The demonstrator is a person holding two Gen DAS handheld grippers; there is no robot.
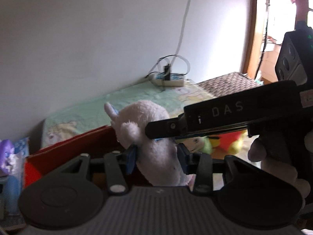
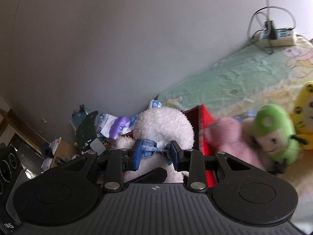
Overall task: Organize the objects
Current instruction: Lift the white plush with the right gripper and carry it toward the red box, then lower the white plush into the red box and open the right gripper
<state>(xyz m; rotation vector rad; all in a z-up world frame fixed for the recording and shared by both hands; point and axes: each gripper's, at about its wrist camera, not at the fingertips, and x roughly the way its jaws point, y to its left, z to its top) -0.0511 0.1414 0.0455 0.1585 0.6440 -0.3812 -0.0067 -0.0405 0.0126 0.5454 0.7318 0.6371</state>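
White plush toy (image 2: 164,125), green bedsheet (image 2: 244,68), red box (image 2: 205,121), grey wall (image 2: 117,39)

— White plush toy (image 2: 164,125): fluffy, nubbly pile; woven checked cloth bow (image 2: 154,149) at its neck.

— Matt black plastic on the right gripper (image 2: 155,154) (ribbed at six o'clock). Green plush (image 2: 273,133) at three o'clock, smoother fleece.
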